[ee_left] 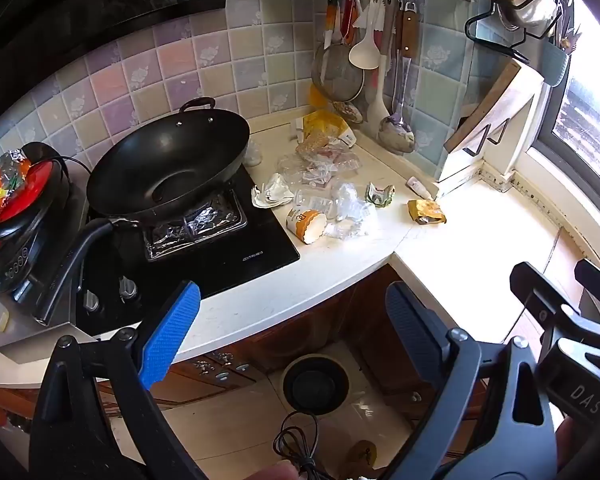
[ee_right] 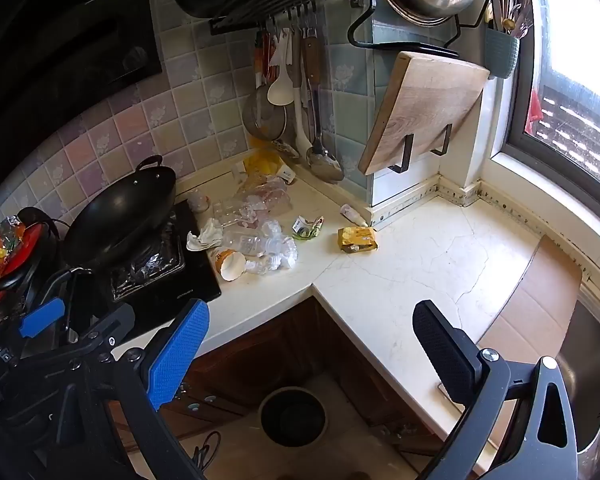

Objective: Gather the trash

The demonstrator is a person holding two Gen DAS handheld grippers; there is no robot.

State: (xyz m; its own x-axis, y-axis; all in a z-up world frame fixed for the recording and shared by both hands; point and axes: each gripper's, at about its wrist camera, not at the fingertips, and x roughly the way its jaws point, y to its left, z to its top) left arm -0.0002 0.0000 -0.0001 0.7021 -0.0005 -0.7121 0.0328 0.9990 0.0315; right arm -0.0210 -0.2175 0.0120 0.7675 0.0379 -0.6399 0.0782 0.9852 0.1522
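Trash lies scattered on the white counter (ee_left: 340,264) by the stove: a tipped paper cup (ee_left: 306,226) (ee_right: 230,264), crumpled white paper (ee_left: 272,196) (ee_right: 204,236), clear plastic wrap and a bottle (ee_left: 340,208) (ee_right: 268,248), a green-white wrapper (ee_left: 380,194) (ee_right: 308,227), a yellow packet (ee_left: 426,212) (ee_right: 356,240) and a yellow bag (ee_left: 324,128) in the corner. A dark round bin (ee_left: 289,376) (ee_right: 262,412) stands on the floor below. My left gripper (ee_left: 293,290) and right gripper (ee_right: 311,310) both hover open and empty before the counter's inner corner, well short of the trash.
A black wok (ee_left: 168,164) sits on the stove at the left, with a red-lidded cooker (ee_left: 28,200) beyond it. Utensils (ee_right: 300,100) hang in the corner, a wooden cutting board (ee_right: 420,112) leans on a rack, and a steel sink (ee_right: 592,380) lies at the right.
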